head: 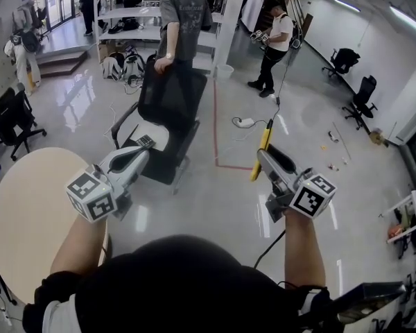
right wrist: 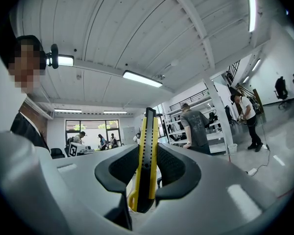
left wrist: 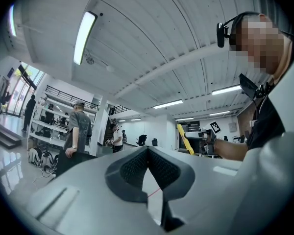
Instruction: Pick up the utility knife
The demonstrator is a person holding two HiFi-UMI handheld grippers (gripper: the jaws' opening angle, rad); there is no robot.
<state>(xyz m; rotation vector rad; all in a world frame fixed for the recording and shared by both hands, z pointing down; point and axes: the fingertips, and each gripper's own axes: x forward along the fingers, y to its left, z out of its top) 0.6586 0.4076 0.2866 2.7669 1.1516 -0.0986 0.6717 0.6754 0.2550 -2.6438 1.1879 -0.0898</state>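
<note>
The utility knife is yellow and black, and it sticks out forward from my right gripper, which is held level in the air over the floor. In the right gripper view the knife stands upright between the two black pads, and the right gripper is shut on it. My left gripper hovers to the left, in front of a chair. Its pads meet at the tips with nothing between them. The left gripper view also catches the knife off to the right.
A round beige table lies at the lower left. A black office chair stands just ahead, with a person in a grey shirt behind it. Another person stands further right. A power strip and red tape line mark the floor.
</note>
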